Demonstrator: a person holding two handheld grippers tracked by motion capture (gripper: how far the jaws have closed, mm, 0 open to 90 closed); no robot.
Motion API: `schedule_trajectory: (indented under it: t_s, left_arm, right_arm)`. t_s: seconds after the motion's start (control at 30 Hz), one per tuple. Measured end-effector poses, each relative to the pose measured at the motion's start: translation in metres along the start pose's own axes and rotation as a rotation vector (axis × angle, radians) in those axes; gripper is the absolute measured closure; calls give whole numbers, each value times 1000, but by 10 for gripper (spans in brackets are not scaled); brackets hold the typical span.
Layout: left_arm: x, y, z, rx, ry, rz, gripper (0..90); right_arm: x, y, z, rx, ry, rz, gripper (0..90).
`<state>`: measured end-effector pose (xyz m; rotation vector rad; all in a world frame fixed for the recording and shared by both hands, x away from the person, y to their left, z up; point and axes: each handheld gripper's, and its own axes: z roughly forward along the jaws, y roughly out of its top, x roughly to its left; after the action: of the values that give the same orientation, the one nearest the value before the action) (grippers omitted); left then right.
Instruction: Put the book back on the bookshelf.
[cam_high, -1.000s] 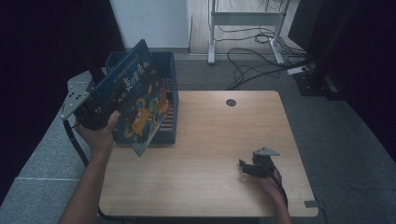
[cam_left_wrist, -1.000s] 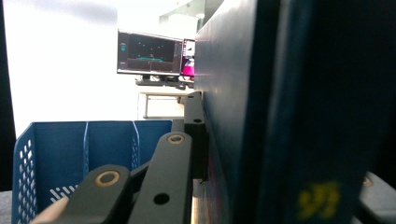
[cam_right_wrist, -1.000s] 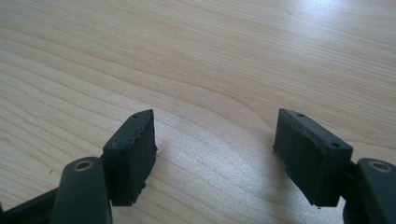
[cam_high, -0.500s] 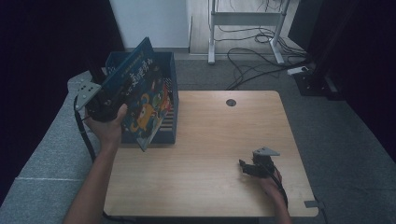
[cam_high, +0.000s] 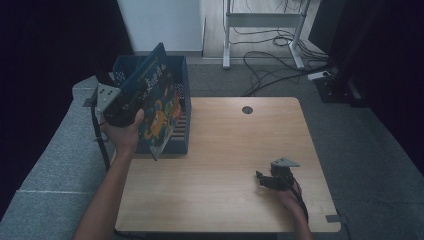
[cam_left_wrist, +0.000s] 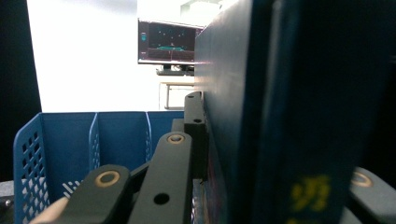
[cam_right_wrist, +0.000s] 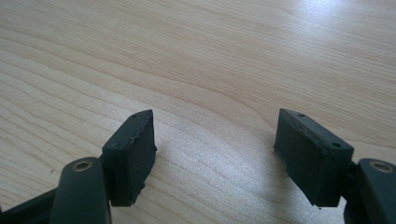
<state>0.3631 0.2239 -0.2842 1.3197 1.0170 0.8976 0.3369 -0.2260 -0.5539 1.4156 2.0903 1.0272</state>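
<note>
Nearest to me, my right gripper (cam_high: 264, 181) is resting near the counter's (cam_high: 225, 150) front right corner, and it is sitting just where it was a second ago. In the right gripper view I am seeing its fingers (cam_right_wrist: 130, 154) spread wide over bare wood, with nothing between them.

The change is all on the left. Over the last second I am carrying the book (cam_high: 152, 102) back and outward, away from the counter's left edge and further over the blue file bin (cam_high: 182, 82) that is standing against that edge. I am reading this as the approach to slotting the book into the bin; it is not in yet, since it is hanging tilted above the rim with its lower corner pointing down at the bin's front.

My left gripper (cam_high: 122, 107) is clamping the book. In the left gripper view the dark cover (cam_left_wrist: 289, 107) is running upright between the fingers (cam_left_wrist: 194, 135), one pressing flat against its left face, the other just peeking out beyond the spine at the lower right. Past them the bin's dividers (cam_left_wrist: 95, 135) are waiting, open slots lying left of the book.
</note>
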Motion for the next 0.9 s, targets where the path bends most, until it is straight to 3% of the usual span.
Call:
schedule_trajectory:
  t_s: [0.47,0.9]
  left_arm:
    - [-1,-2,23,21,45,-17,820]
    - [-7,-3,42,23,92,20,820]
  right_arm:
    - [1,0,0,2,-3,-6,277]
    - [1,-1,0,2,-1,-6,271]
